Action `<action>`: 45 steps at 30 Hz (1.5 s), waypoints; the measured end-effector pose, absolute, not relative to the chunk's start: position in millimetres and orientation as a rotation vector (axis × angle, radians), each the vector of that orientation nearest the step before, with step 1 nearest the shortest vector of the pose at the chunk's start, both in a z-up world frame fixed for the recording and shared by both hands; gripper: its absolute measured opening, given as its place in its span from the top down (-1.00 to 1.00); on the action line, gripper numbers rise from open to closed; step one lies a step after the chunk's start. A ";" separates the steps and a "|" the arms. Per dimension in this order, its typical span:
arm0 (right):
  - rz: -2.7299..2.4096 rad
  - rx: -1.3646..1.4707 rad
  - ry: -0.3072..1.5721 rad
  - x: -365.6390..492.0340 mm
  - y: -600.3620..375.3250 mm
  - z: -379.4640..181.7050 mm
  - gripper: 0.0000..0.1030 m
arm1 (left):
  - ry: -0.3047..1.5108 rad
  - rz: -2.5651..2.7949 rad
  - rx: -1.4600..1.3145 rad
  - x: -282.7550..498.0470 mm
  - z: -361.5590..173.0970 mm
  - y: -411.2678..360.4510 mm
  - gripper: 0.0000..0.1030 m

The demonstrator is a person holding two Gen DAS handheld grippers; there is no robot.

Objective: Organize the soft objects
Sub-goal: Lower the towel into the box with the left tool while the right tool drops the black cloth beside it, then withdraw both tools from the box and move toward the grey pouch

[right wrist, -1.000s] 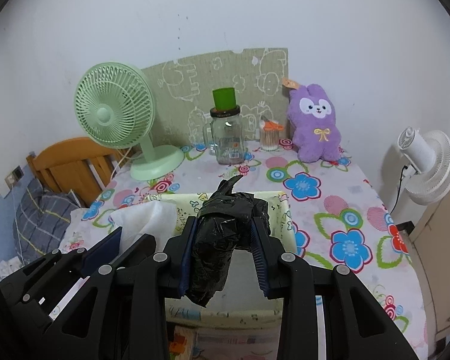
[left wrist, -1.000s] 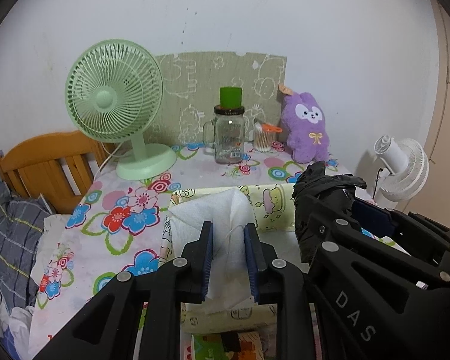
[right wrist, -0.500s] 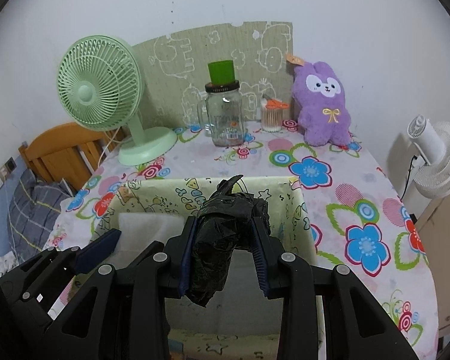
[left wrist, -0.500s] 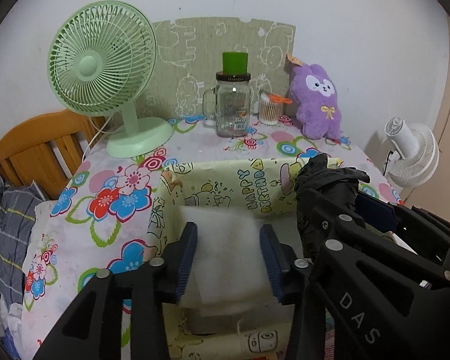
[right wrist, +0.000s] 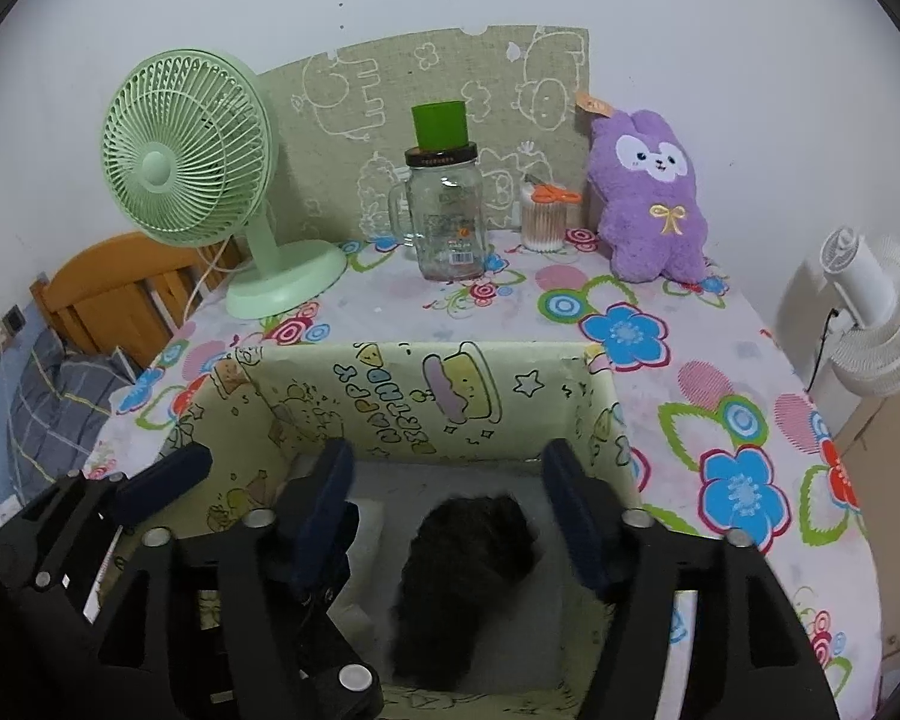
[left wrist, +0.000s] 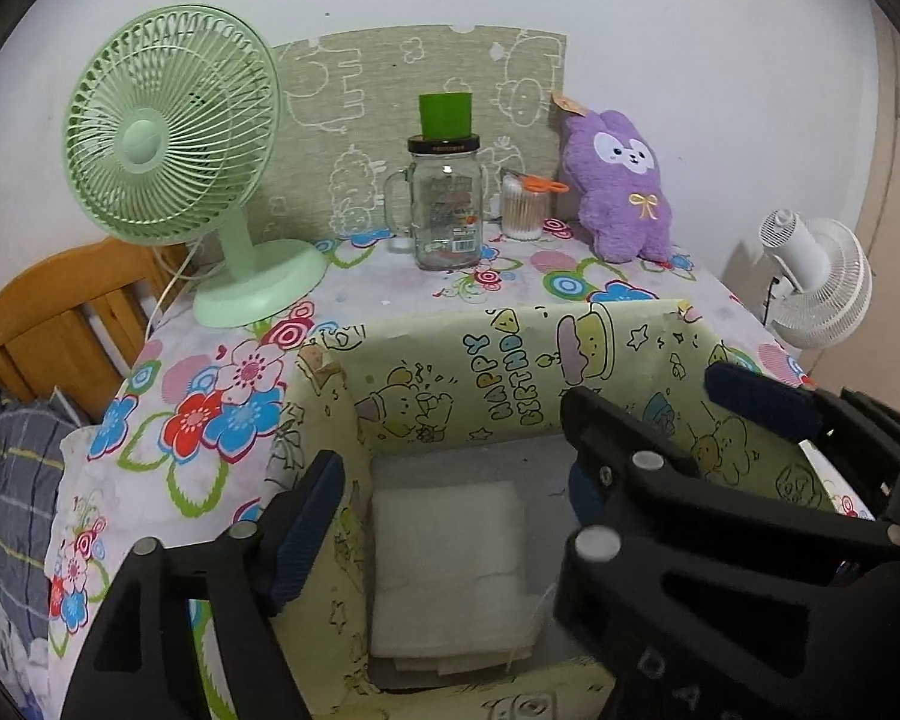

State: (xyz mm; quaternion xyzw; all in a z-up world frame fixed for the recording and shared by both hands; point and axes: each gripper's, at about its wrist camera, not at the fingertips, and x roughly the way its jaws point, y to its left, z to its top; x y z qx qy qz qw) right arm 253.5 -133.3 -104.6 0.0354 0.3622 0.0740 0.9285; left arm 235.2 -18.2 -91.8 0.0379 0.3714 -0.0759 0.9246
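Soft objects number two inside the yellow cartoon-print box (right wrist: pixel 426 414): one white folded cloth (left wrist: pixel 450 564) flat on its floor at the left and one black crumpled bundle (right wrist: pixel 462 576) beside it at the right. We hold both tongs spread and grasping nothing, the left tongs (left wrist: pixel 450 516) above the white cloth and the right tongs (right wrist: pixel 456 510) above the black bundle. On the floral surface (right wrist: pixel 690 372) behind the box we count one green fan (right wrist: pixel 192 180), one glass jar (right wrist: pixel 444 216) with one green cup (right wrist: pixel 438 123) on its lid, one cotton-swab pot (right wrist: pixel 543 222) and one purple plush (right wrist: pixel 648 192). One white fan (right wrist: pixel 876 312) stands off to the right.
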 end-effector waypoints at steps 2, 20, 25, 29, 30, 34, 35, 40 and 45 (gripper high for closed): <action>0.143 0.072 0.739 253.2 -133.7 -104.3 -0.51 | 0.765 -0.163 0.087 238.3 -92.3 -18.2 -0.62; 0.166 0.082 0.673 231.8 -136.7 -78.2 -0.85 | 0.689 -0.158 0.084 208.8 -64.2 -21.7 -0.88; 0.165 0.079 0.654 218.6 -138.6 -67.7 -0.93 | 0.676 -0.151 0.063 195.6 -55.4 -21.2 -0.90; 0.175 0.081 0.643 207.1 -140.9 -60.8 -0.94 | 0.661 -0.141 0.061 184.1 -48.6 -21.9 -0.90; 0.177 0.082 0.639 204.0 -141.1 -59.1 -0.94 | 0.655 -0.139 0.059 180.8 -46.8 -21.9 -0.90; 0.168 0.080 0.631 190.7 -142.3 -52.0 -0.94 | 0.651 -0.135 0.049 169.3 -42.1 -22.7 -0.90; 0.168 0.075 0.627 187.4 -142.4 -49.9 -0.94 | 0.643 -0.129 0.044 165.3 -40.6 -23.0 -0.90; 0.176 0.068 0.595 171.9 -144.9 -40.4 -0.94 | 0.615 -0.118 0.032 148.4 -33.0 -23.6 -0.90; 0.176 0.071 0.573 154.9 -148.2 -33.5 -0.94 | 0.599 -0.117 0.032 134.2 -27.2 -25.7 -0.90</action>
